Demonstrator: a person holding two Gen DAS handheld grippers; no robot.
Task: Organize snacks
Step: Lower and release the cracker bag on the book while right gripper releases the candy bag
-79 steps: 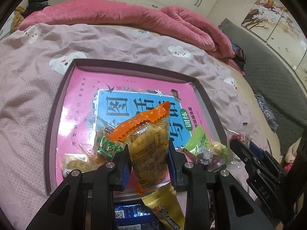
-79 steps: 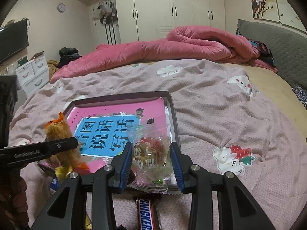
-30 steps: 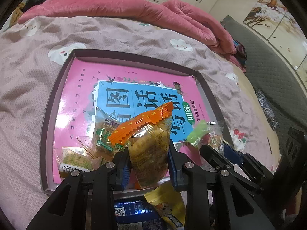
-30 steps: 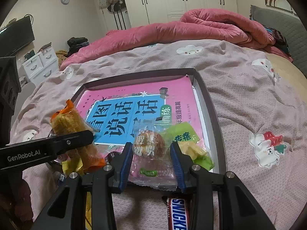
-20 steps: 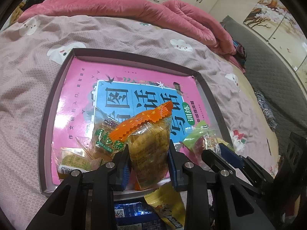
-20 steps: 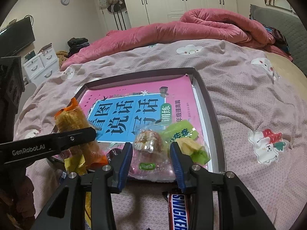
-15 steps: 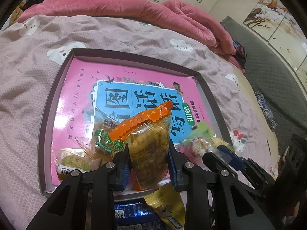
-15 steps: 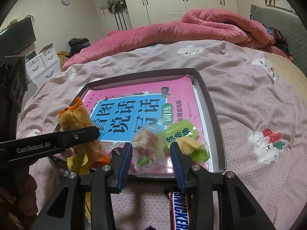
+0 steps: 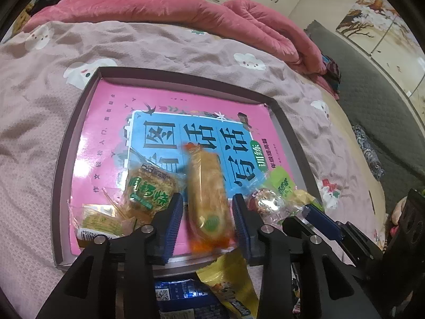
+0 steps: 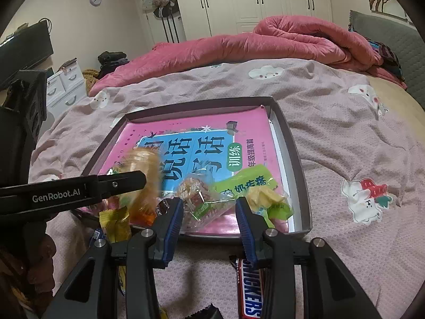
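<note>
Both packets have just been let go: the orange-topped snack packet [image 9: 208, 199], pinched upright a moment ago, now lies blurred and flat between the spread jaws of the left gripper [image 9: 208, 222], and the clear-wrapped pastry [image 10: 198, 199] has dropped out of the right gripper [image 10: 209, 222] onto the near edge of the tray [image 10: 298, 175].

Roughly half done, I'd say. Ahead of the left claw the tray holds the green-labelled cracker pack [image 9: 148, 188] just off its left finger, a small yellow-green packet [image 9: 99, 222] further left, and the green candy bag [image 10: 247, 183] beyond the right claw's right finger. All sit on the pink book [image 9: 111, 122] lining the tray.

Left over, below and behind the claws on the bedsheet [image 10: 358, 143]: a Snickers bar [image 10: 249, 287] under the right claw, a yellow packet [image 9: 231, 284] and a blue packet [image 9: 180, 297] under the left.

Both claws stand wide, holding nothing; the left's pads look just clear of the fallen packet.
</note>
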